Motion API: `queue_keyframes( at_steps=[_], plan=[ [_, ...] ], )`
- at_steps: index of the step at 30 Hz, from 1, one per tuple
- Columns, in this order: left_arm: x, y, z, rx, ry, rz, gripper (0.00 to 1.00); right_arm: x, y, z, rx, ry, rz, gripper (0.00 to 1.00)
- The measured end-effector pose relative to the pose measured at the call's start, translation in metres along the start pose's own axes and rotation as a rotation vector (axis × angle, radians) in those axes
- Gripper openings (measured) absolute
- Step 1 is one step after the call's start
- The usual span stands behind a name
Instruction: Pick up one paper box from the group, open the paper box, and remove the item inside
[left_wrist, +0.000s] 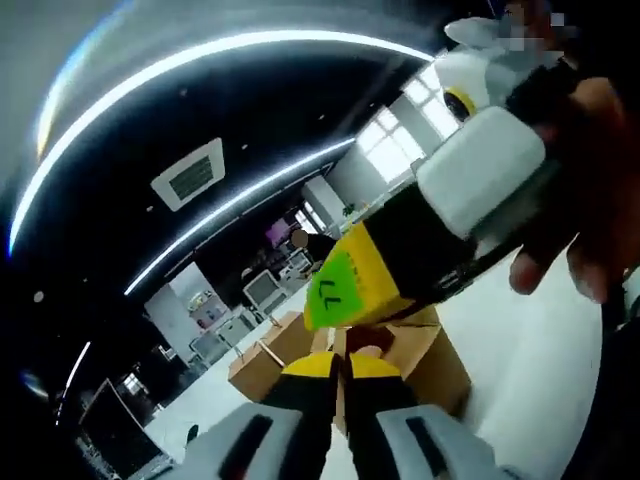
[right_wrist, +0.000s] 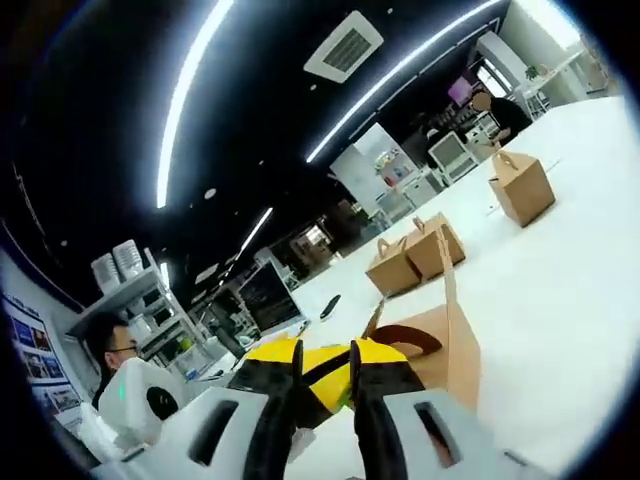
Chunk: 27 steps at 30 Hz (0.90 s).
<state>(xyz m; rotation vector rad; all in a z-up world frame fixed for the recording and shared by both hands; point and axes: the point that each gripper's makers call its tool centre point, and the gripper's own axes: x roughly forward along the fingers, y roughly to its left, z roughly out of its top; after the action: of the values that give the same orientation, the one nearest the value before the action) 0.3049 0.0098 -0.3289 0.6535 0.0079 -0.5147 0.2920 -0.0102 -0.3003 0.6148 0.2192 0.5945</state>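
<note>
Paper boxes: four, one open box (right_wrist: 440, 345) low at centre with both grippers, left (left_wrist: 340, 368) and right (right_wrist: 325, 372), jaws nearly pressed together, at it; three shut boxes (right_wrist: 415, 255) upper right.

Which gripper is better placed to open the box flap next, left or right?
Probably the right gripper: its tips sit at the open paper box, beside the raised flap. The left gripper looks shut on the box's edge, bracing it.
</note>
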Motion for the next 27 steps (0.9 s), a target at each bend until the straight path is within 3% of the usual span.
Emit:
queue_keyframes(
  at_steps=[3,6,8,11,13,15,17,20,23,27],
  plan=[
    [-0.001,0.004,-0.001,-0.007,-0.001,0.016,0.04,-0.012,0.002,0.005,-0.047,-0.019,0.003,0.21],
    [-0.005,0.010,-0.001,-0.067,-0.009,0.038,0.04,-0.030,-0.001,0.017,-0.177,-0.074,-0.033,0.21],
    [-0.006,0.011,-0.002,-0.073,-0.010,0.045,0.04,-0.046,-0.009,0.030,-0.298,-0.133,-0.099,0.22],
    [-0.007,0.011,-0.002,-0.087,-0.013,0.061,0.04,-0.066,-0.034,0.047,-0.348,-0.226,-0.229,0.27],
    [-0.005,0.009,-0.001,-0.090,-0.016,0.061,0.04,-0.062,-0.049,0.040,-0.286,-0.194,-0.260,0.31],
    [-0.006,0.008,0.001,-0.082,-0.017,0.066,0.04,-0.046,-0.046,0.026,-0.165,-0.144,-0.207,0.37],
    [-0.006,0.007,0.002,-0.087,-0.023,0.060,0.04,-0.036,-0.049,0.023,-0.167,-0.132,-0.211,0.37],
    [-0.006,0.005,0.004,-0.108,-0.033,0.054,0.04,-0.026,-0.053,0.020,-0.157,-0.128,-0.205,0.23],
    [-0.005,0.006,0.004,-0.160,-0.049,0.055,0.04,-0.023,-0.065,0.019,-0.066,-0.141,-0.234,0.08],
    [-0.008,0.018,0.001,-0.285,-0.078,0.087,0.04,-0.028,-0.080,0.022,0.068,-0.174,-0.261,0.03]
  ],
)
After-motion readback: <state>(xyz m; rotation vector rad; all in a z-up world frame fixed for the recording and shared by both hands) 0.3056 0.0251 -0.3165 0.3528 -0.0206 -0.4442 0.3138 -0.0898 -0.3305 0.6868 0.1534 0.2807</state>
